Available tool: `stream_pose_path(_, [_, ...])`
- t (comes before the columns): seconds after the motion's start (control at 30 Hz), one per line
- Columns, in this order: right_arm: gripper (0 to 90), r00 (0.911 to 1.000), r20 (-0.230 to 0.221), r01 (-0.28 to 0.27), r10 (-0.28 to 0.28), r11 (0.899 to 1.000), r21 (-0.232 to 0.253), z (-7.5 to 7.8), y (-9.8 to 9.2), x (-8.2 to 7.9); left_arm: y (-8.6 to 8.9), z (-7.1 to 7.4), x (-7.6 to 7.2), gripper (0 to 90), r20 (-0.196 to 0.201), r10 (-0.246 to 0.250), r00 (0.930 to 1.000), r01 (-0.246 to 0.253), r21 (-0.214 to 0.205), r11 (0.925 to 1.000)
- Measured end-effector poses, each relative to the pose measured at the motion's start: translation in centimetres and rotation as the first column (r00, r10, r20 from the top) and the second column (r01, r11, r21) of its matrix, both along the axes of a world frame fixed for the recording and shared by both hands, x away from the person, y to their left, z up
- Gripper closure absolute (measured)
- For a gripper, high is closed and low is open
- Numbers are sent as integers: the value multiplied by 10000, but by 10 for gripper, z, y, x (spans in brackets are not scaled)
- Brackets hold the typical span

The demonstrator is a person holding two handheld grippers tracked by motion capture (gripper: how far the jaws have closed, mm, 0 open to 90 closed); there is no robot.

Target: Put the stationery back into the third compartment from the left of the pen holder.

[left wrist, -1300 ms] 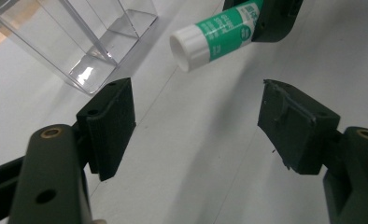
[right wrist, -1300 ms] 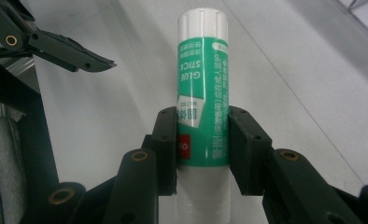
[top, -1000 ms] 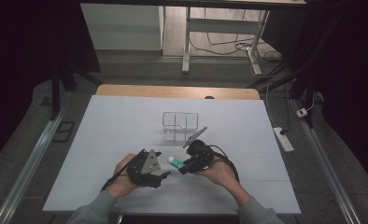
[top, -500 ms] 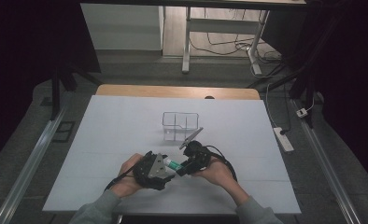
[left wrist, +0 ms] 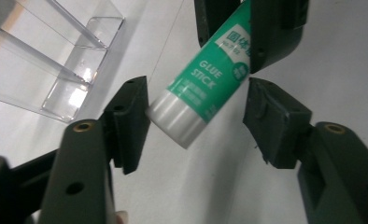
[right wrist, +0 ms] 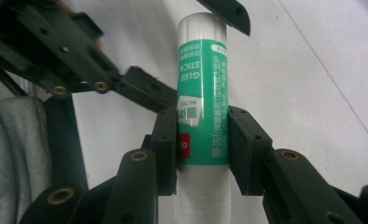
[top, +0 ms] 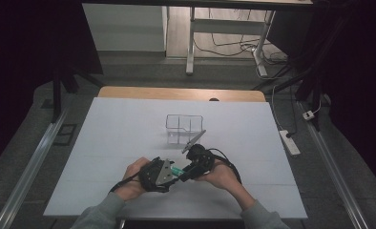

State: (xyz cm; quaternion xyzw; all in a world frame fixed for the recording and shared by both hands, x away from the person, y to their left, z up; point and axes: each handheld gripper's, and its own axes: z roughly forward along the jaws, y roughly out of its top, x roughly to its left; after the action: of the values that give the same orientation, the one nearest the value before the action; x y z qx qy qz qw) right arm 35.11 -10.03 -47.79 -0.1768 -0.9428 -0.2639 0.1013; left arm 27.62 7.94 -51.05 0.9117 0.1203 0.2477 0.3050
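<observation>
While our right tool [right wrist: 203, 149] clamps the glue stick [right wrist: 202, 93], our left tool [left wrist: 194, 116], jaws just closing, not yet gripping, should square on its white end.

The tabletop [top: 105, 143] lies bare to the left, right and near side of the two tongs, so a hand could pass freely there. Just beyond them stands a clear plastic organizer [top: 183, 128], with a pen [top: 193, 141] leaning out of it toward the right tongs [top: 185, 172]. These block the far path. The glue stick [top: 176, 170] bridges the gap between both tongs.
</observation>
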Motion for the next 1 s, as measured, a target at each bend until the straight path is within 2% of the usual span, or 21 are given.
stream_pose_path(0.07, [646,10000,-14,-2,2,10000,-33,1,1,-1,0,-1,-1,456,99,-62,9999,60,121,9999])
stream_pose_path(0.17, [647,9999,-85,-108,109,9999,68,1,-1,1,1,-1,0,498,30,-146,9999,145,176,9997])
stream_pose_path(0.4, [641,9997,-210,117,-105,9981,605,6,-6,1,3,-4,1,599,-391,-431,9983,447,429,9981])
stream_pose_path(0.53, [593,9990,-218,409,-388,9939,1029,11,-10,2,4,-2,0,637,-496,-589,9970,597,158,9981])
stream_pose_path(0.7, [504,9975,136,669,-694,9885,1355,13,-13,3,8,-1,1,649,-552,-484,9973,476,-158,9987])
stream_pose_path(0.8, [450,9947,405,859,-945,9804,1775,17,-16,3,12,-2,3,655,-587,-302,9978,281,-370,9989])
stream_pose_path(0.87, [421,9907,660,1012,-1188,9691,2249,21,-20,3,14,-2,4,657,-555,-160,9983,131,-517,9986])
stream_pose_path(1.0, [377,9784,1166,1332,-1709,9516,2768,27,-28,3,20,0,6,658,-507,61,9987,-109,-959,9953])
